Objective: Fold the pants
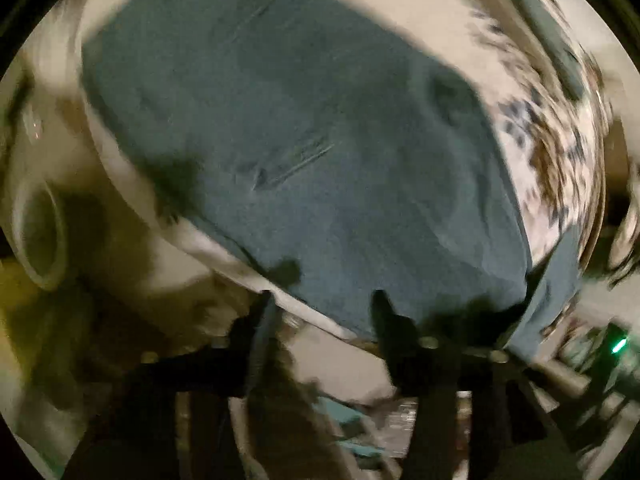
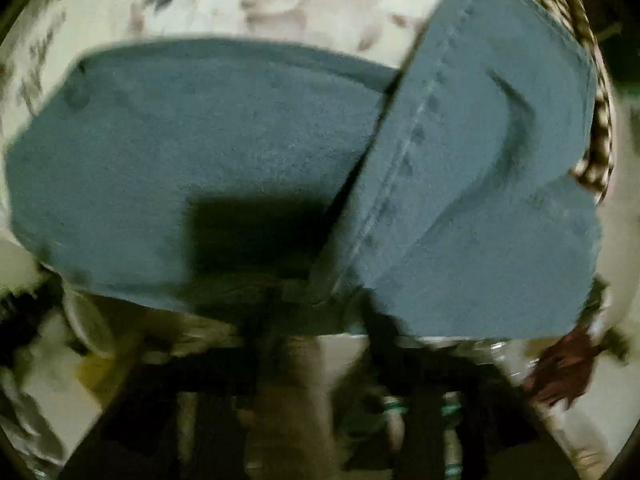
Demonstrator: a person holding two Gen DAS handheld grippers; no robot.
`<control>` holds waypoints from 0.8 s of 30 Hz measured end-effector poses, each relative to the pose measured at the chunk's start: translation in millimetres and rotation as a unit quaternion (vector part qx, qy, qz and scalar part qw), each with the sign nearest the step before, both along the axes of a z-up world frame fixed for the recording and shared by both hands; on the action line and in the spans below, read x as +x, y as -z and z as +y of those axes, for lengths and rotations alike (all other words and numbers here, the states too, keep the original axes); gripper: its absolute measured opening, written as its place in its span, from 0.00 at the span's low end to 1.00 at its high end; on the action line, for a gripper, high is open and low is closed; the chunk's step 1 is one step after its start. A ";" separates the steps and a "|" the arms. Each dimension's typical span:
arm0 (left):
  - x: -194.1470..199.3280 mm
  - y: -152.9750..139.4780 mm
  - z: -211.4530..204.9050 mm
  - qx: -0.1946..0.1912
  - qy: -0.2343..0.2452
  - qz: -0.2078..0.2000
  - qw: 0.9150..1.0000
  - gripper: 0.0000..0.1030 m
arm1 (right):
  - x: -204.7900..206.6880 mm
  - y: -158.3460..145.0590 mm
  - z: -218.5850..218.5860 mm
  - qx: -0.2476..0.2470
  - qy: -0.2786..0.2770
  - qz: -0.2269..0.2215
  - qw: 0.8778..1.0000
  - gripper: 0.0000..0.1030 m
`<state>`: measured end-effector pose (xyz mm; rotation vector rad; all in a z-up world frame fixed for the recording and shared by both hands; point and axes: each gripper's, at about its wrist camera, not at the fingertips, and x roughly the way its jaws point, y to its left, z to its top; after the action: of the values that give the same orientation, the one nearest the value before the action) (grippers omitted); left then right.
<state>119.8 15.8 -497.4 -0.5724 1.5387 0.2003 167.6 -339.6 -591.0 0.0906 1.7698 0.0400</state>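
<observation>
Blurred blue pants, right view alone shows folded-over leg

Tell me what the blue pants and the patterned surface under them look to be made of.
Pants: blue woven cloth, probably cotton twill or light denim, with a matte, grainy face and a stitched seam.
Patterned surface: seems a soft printed fabric, pale with dark blotches, perhaps a bedsheet; blur leaves the weave open.

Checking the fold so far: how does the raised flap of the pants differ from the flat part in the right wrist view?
The raised flap stands tilted and overlaps the flat part, which lies spread on the patterned cover. The flap shows a stitched seam and a deep crease; the flat part looks smooth. Both are the same blue fabric.
</observation>
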 end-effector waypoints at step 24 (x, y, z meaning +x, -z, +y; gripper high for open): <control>127.5 6.6 -185.7 0.193 0.308 -0.123 0.924 0.91 | 164.7 24.1 -124.0 -0.105 0.141 -0.101 0.979 0.47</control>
<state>247.3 -169.9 -504.0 0.2051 1.3155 -0.0547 332.3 -463.5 -615.1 0.1771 1.5333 -0.3322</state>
